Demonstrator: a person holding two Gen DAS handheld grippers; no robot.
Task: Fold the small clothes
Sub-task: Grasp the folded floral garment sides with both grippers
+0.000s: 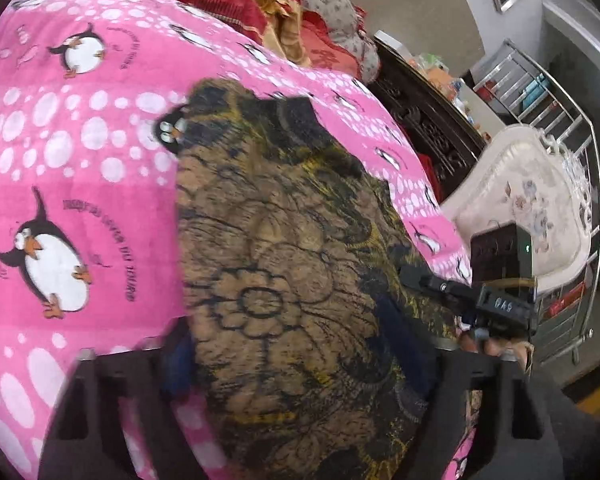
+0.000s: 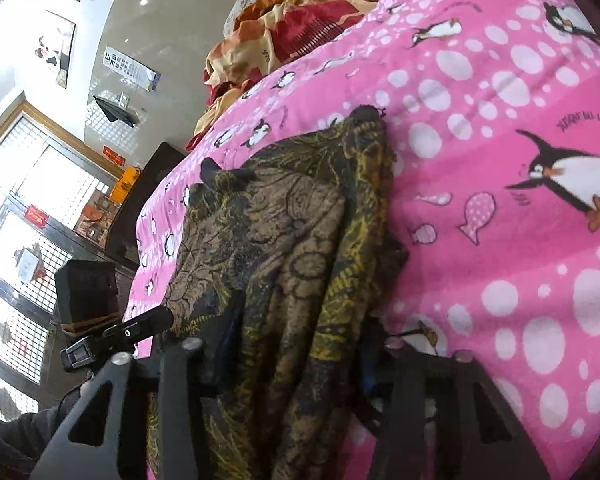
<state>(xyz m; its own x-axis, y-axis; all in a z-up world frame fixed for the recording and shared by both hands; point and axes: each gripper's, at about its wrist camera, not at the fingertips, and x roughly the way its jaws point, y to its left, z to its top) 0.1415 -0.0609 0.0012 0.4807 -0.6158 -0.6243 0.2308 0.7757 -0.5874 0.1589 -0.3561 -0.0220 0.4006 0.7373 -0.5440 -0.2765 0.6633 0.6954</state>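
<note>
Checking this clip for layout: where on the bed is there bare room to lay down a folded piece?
Free: the pink penguin-print blanket beside the brown-and-black patterned garment, between it and the red-and-orange crumpled bedding at the far end. Crowded: the near edge, where the left gripper and right gripper both close on the garment.

Curved dark lettering beside penguins on pink blanket (image 1: pixel 80 200), blurred, illegible, no other readable text
</note>
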